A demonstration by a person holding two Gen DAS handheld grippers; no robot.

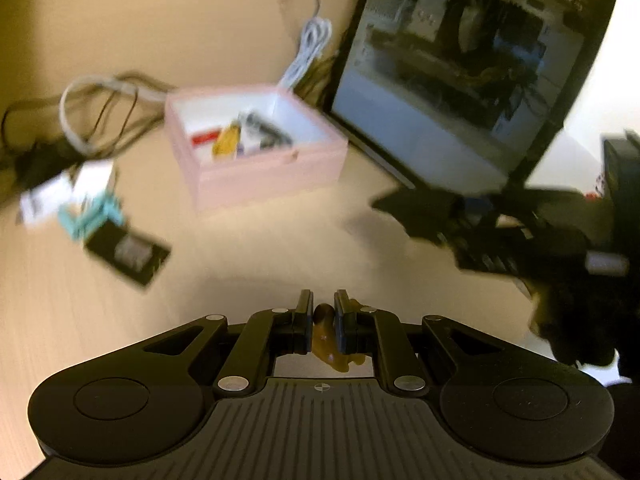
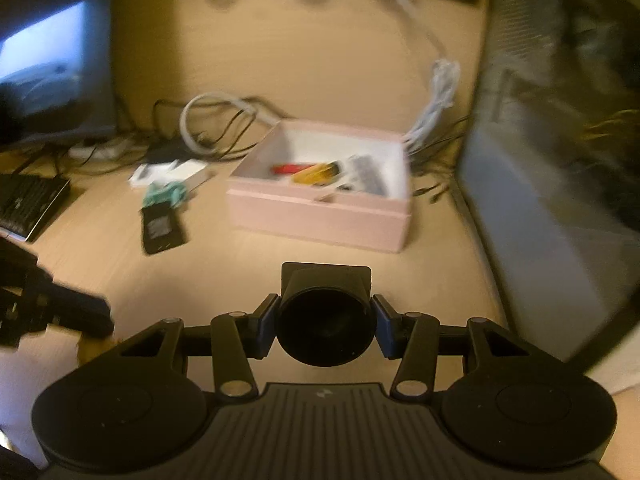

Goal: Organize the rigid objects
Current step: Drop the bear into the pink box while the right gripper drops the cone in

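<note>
My left gripper (image 1: 323,320) is shut on a small brown figurine (image 1: 329,340) and holds it above the wooden desk. My right gripper (image 2: 326,320) is shut on a black round-lensed object with a square back (image 2: 326,312), also above the desk. A pink open box (image 1: 256,160) stands ahead of the left gripper; it also shows in the right wrist view (image 2: 320,216). It holds a red item (image 2: 290,169), a yellow item (image 2: 316,174) and a grey item (image 2: 366,174). The right gripper shows blurred at the right of the left wrist view (image 1: 500,224).
A black flat device (image 2: 162,230), a teal clip (image 2: 164,195) and a white box (image 2: 172,174) lie left of the pink box. Cables (image 2: 216,120) trail behind. A computer case (image 1: 468,68) stands at the right. A keyboard (image 2: 28,204) lies at the far left.
</note>
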